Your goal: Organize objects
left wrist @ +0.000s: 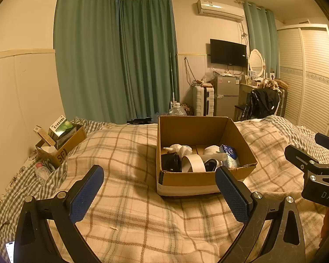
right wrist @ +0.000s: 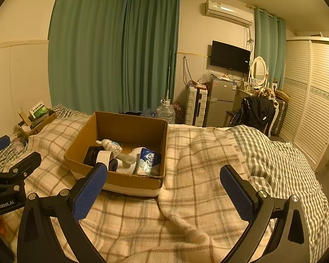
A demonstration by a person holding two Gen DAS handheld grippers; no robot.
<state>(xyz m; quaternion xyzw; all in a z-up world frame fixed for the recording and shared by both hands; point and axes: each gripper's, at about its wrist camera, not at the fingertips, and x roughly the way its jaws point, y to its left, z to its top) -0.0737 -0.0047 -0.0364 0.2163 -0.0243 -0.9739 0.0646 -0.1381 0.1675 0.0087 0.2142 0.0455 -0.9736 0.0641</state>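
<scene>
An open cardboard box [left wrist: 199, 178] sits on the plaid blanket of a bed; it also shows in the right wrist view [right wrist: 133, 179]. Inside lie a roll of white tape [left wrist: 194, 163], a black round object [left wrist: 171, 162], a white figurine [left wrist: 179, 148], a blue tissue pack [left wrist: 230, 154] and a white bottle [left wrist: 212, 150]. My left gripper [left wrist: 159, 191] is open and empty, just in front of the box. My right gripper [right wrist: 163, 189] is open and empty, in front of the box's right corner.
A smaller cardboard box [left wrist: 61, 144] with packets stands at the bed's far left by the wall, a plastic bottle [left wrist: 41, 172] beside it. A phone [left wrist: 9, 251] lies at the near left. Beyond the bed are green curtains, a fridge [left wrist: 227, 95], a chair and a wardrobe.
</scene>
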